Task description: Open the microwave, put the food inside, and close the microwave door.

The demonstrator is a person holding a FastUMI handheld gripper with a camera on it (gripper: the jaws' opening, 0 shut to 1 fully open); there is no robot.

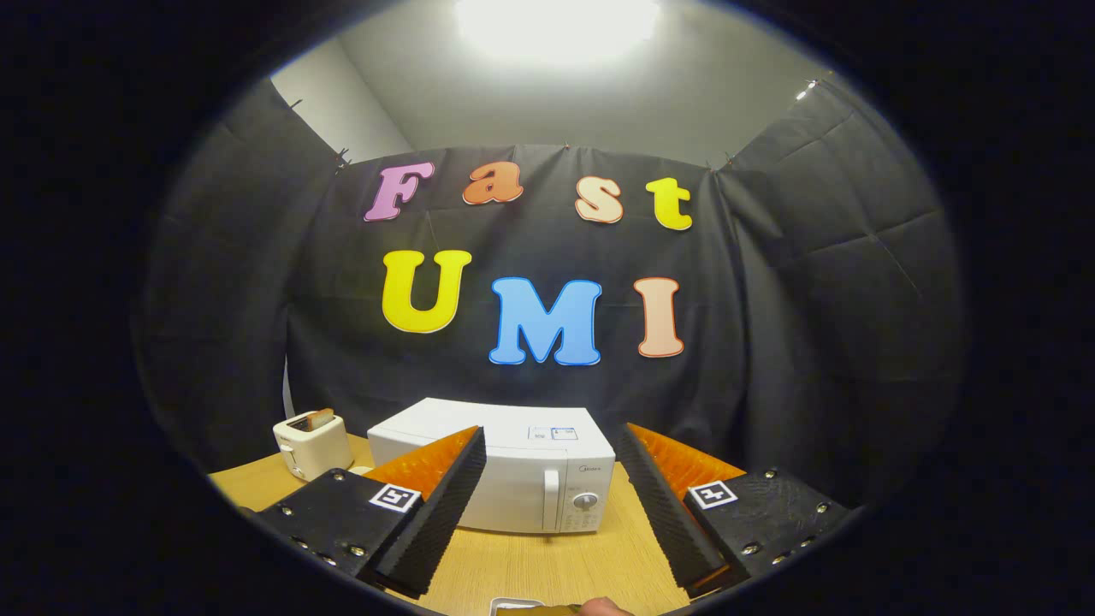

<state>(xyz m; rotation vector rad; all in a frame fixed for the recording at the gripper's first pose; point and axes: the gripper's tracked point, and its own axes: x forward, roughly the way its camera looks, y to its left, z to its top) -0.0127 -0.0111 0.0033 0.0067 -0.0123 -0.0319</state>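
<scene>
While gripper point(547, 479) gapes, microwave point(513, 470) prob. closed.

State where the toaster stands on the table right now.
In the gripper view, the toaster stands at the back of the wooden table, just beside the closed microwave, beyond the open gripper.

Glossy plastic microwave point(513, 479), smooth wood-grain table point(547, 565), matt cloth wall point(813, 342)

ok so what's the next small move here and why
Probably ease the tongs forward toward the handle of the microwave. The door looks shut, and the tongs are open, holding nothing, short of it.
</scene>
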